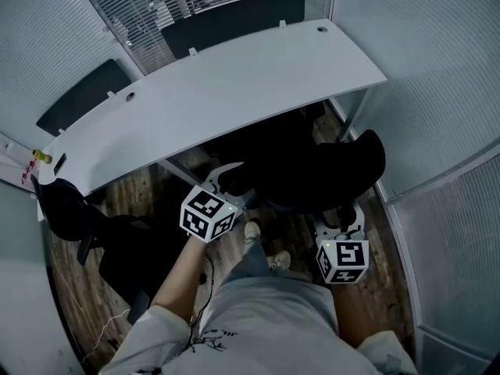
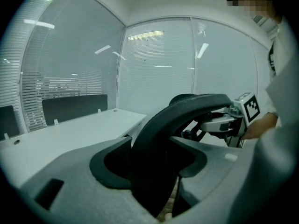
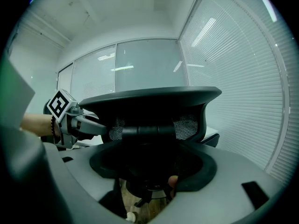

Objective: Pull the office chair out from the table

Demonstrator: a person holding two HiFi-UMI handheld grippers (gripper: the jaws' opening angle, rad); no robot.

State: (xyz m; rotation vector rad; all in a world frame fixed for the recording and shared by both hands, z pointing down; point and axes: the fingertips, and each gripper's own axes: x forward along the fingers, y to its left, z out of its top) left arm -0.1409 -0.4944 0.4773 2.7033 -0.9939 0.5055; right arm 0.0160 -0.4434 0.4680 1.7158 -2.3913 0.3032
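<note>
Left hand-held gripper and right hand-held gripper clamp the office chair (another chair left), table ahead.

my feeds look dim and bluish; light strips glare off the glass walls, under the bench is near black, gripper views warp at edges.

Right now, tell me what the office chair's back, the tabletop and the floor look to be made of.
The office chair's back looks like black woven mesh, with fine holes showing, set in a smooth dark frame that is probably plastic. The tabletop is white and smooth with a faint sheen, likely laminate board. The floor is brown planks with visible grain: wood or wood-look laminate, can't tell which.
</note>
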